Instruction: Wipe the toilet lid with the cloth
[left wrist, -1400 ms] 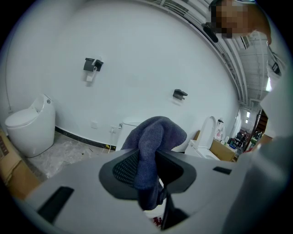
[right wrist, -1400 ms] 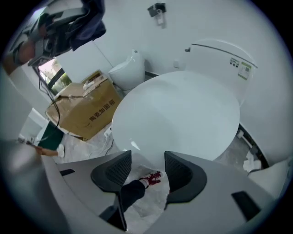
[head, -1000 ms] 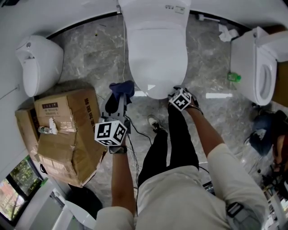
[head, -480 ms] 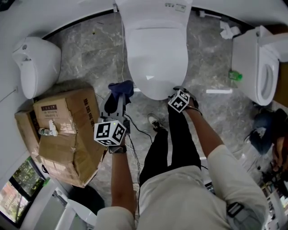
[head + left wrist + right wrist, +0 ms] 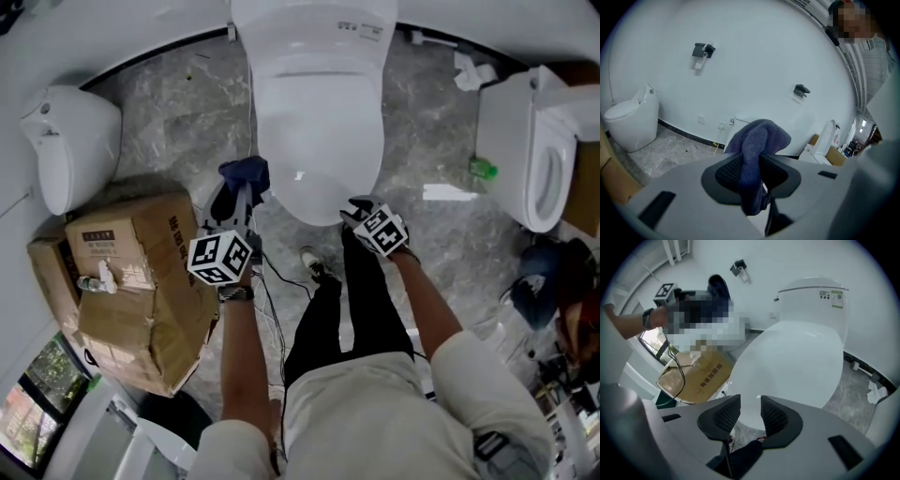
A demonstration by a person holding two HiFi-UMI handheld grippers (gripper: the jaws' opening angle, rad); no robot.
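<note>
The cloth (image 5: 246, 174) is gripped by the left tongs (image 5: 242, 192) just off the front-left edge of the closed toilet lid (image 5: 319, 112), which lies ahead-right with its long axis running away from the person. The right tongs (image 5: 361, 211), jaws just narrowed but apart and empty, are held at the front-right edge. A cardboard box (image 5: 141, 272) is left of the path; no obstruction is seen.

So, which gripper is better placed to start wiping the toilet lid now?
Left. The left gripper already holds the blue cloth beside the toilet lid. The right gripper has nothing between its jaws, which have just been closing.
</note>
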